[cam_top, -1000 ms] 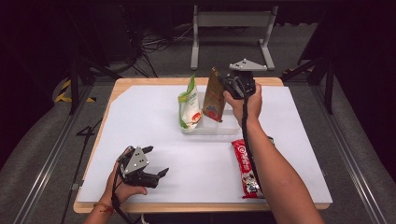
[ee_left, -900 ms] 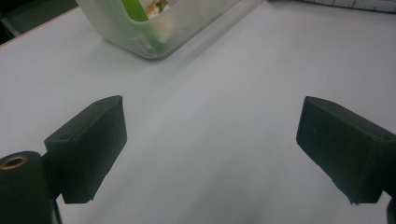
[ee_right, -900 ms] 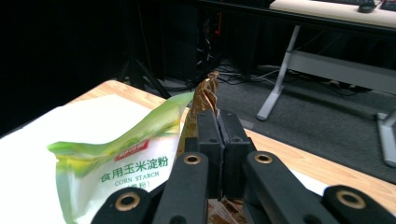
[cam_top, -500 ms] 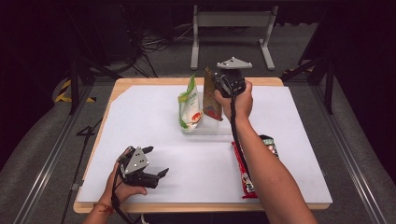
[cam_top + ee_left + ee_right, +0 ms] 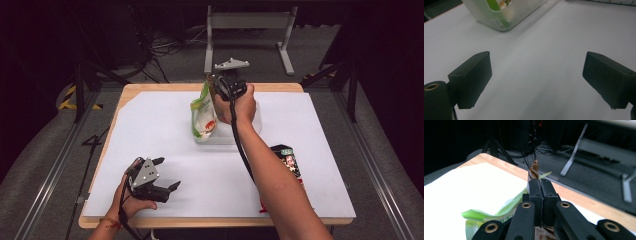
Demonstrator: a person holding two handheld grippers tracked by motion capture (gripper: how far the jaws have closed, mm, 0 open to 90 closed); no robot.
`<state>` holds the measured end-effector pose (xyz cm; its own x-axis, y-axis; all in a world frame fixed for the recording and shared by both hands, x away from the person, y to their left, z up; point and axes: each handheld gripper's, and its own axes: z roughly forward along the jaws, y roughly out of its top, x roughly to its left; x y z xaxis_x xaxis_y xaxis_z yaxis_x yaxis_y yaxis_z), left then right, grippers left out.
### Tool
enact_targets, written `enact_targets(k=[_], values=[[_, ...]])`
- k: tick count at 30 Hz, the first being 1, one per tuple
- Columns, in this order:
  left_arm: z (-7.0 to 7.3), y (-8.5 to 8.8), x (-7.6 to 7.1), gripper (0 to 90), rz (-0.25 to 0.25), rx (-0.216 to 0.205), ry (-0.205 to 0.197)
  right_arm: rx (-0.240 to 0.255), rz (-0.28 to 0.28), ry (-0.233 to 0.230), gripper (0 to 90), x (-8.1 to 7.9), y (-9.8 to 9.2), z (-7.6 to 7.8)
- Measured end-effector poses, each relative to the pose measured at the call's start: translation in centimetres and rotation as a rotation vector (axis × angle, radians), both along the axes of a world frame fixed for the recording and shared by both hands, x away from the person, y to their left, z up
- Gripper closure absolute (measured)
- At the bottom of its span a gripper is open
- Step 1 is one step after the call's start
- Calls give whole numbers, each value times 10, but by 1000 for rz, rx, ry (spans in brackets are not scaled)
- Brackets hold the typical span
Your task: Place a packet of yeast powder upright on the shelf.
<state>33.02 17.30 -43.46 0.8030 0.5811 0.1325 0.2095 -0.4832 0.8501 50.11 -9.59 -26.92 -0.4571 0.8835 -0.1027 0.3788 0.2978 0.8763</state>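
Two claws in my hands: my right claw point(image 5: 540, 185) pinches the top edge of a brown packet point(image 5: 534, 170), held over the clear bin point(image 5: 250, 131) beside the green pouch point(image 5: 204, 112). My left claw point(image 5: 165, 175) rests spread and empty on the white tabletop point(image 5: 150, 130).

The right tongs point(image 5: 539, 185) (shut tight on the brown packet point(image 5: 534, 171)) slide left, over the clear tub point(image 5: 250, 134).

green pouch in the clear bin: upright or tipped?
Upright, leaning slightly. In the high view the green pouch stands on its bottom edge in the clear bin, top pointing up, beside the right gripper.
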Motion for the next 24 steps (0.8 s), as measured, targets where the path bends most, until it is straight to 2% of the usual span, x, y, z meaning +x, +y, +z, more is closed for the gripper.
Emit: enact_targets(k=[2,5,6,8,9,10,14,15,21,22,24], values=[[0,0,0,94,-4,-2,1,27,-7,3,885,0,-5,-1],[0,-1,0,96,-5,1,3,8,-11,-1,880,-1,-12,0],[0,-2,0,96,-4,7,3,-1,-9,15,873,1,-14,0],[0,-3,-1,96,-8,11,4,-58,-5,82,860,7,-19,-3],[0,-4,-1,96,-9,10,2,-54,4,107,861,10,-22,-6],[0,-4,-1,97,-11,13,0,-36,13,107,864,10,-24,-9],[-1,-3,0,97,-7,9,8,-42,13,77,871,7,-28,-13],[-1,-3,0,96,-9,10,8,-24,27,71,871,4,-30,-14],[-1,-4,-1,100,-11,9,3,-18,94,37,875,-3,-31,-17],[-1,-4,-1,102,-8,17,3,-12,90,17,887,-4,-34,-19],[-2,-5,-1,104,-6,19,3,12,84,17,892,-1,-37,-20]])
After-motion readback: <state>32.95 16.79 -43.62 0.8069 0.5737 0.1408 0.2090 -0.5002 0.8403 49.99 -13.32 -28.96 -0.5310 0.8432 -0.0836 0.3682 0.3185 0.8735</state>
